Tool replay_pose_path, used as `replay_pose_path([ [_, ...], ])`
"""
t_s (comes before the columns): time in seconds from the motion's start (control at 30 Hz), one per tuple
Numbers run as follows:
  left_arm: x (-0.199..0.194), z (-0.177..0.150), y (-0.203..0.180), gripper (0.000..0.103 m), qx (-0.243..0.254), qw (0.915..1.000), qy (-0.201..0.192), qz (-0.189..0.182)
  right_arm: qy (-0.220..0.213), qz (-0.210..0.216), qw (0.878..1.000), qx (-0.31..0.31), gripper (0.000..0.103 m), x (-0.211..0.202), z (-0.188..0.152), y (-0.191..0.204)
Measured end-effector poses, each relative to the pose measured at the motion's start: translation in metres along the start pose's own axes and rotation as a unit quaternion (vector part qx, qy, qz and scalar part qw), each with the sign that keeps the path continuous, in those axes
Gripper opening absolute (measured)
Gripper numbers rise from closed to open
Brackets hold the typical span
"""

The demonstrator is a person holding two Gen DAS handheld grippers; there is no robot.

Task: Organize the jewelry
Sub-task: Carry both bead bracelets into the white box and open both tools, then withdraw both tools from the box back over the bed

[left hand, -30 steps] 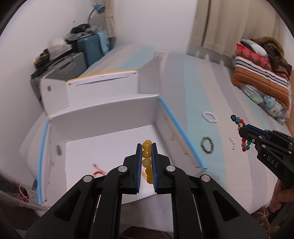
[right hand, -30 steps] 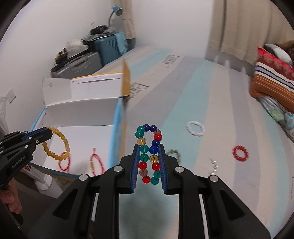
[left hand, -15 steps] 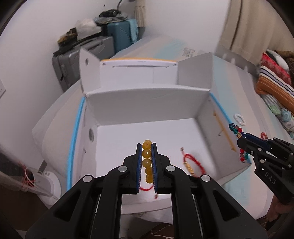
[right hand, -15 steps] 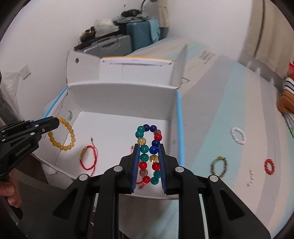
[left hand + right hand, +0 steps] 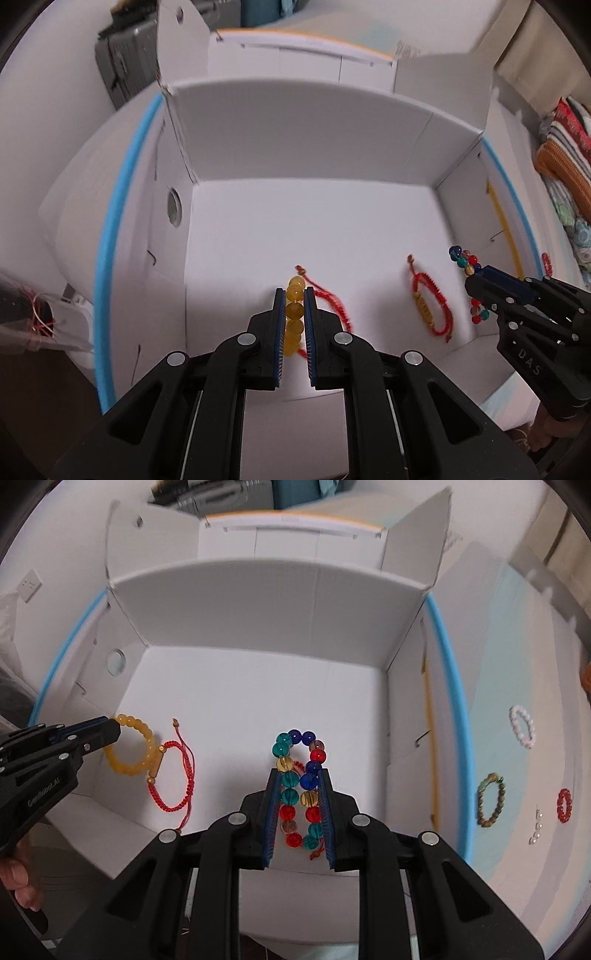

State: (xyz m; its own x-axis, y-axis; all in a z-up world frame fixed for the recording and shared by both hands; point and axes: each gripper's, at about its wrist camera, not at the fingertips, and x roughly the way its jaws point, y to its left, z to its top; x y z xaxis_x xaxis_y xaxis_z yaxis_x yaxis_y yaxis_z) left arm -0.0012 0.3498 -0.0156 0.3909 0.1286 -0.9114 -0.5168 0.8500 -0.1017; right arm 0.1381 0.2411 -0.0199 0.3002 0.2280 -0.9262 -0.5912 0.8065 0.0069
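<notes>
While both grippers hang over the open white box point(image 5: 314, 162), each has its jaws clamped on a bracelet. The left gripper point(image 5: 294, 295) pinches a yellow bead bracelet point(image 5: 294, 310) between its blue pads; in the right wrist view the same bracelet point(image 5: 129, 747) dangles as a full loop from the tips of that gripper point(image 5: 110, 733), above the left part of the box floor. The right gripper point(image 5: 298, 775) is closed on a multicolored bead bracelet point(image 5: 299, 775) of blue, teal, red and amber beads, folded into two strands between the pads, with its top loop sticking out past the fingertips. In the left wrist view this gripper point(image 5: 476, 280) comes in from the right edge of the box, beads point(image 5: 463, 260) showing above and below its tip.

Two red cord bracelets already lie on the box floor: one point(image 5: 430, 306) towards the right side in the left wrist view, the other point(image 5: 332, 299) partly hidden behind the left gripper's fingers.

Outside the box, on the striped bed sheet point(image 5: 517, 646) to its right, lie a white bead bracelet point(image 5: 522, 726), a brown bead bracelet point(image 5: 489, 805), a small red bead bracelet point(image 5: 564, 805) and a short string of clear beads point(image 5: 537, 829). A person's hand point(image 5: 18, 886) shows at the lower left under the left gripper's handle.
</notes>
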Motion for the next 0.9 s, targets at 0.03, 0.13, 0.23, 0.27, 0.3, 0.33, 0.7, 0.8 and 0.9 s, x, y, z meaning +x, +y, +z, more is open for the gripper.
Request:
replay_pose_path([
  [0.03,0.002,0.0,0.0,0.009,0.001,1.0,0.002,0.001,0.006,0.0,1.0,0.001,0.019,0.003,0.0,0.0],
  [0.13,0.005,-0.001,0.002,0.009,0.0,1.0,0.003,0.004,0.012,0.002,1.0,0.001,0.019,0.01,0.003,0.003],
  [0.23,0.005,-0.003,0.001,0.009,0.003,0.9999,0.0,0.01,0.01,0.002,1.0,0.0,0.019,0.01,0.002,0.003],
  [0.27,0.005,-0.003,0.0,0.009,0.001,0.9999,-0.003,0.012,0.007,0.001,1.0,0.003,0.019,0.009,0.002,0.003],
  [0.3,0.003,-0.004,0.0,0.011,0.001,0.9999,-0.007,0.016,0.005,0.001,1.0,0.004,0.02,0.007,0.002,0.002],
  [0.33,0.001,-0.004,-0.001,0.011,0.002,0.9997,-0.012,0.02,0.003,0.003,1.0,0.004,0.025,0.005,0.002,0.002],
  [0.7,-0.038,-0.002,-0.017,0.073,0.005,0.9963,-0.075,0.042,-0.076,-0.009,0.997,0.02,0.073,-0.053,-0.004,-0.011],
  [0.8,-0.045,-0.003,-0.026,0.082,0.011,0.9953,-0.086,0.042,-0.092,-0.019,0.995,0.021,0.08,-0.065,-0.004,-0.019],
  [0.9,-0.052,-0.003,-0.035,0.096,0.015,0.9943,-0.098,0.038,-0.103,-0.029,0.994,0.027,0.088,-0.075,-0.01,-0.028],
])
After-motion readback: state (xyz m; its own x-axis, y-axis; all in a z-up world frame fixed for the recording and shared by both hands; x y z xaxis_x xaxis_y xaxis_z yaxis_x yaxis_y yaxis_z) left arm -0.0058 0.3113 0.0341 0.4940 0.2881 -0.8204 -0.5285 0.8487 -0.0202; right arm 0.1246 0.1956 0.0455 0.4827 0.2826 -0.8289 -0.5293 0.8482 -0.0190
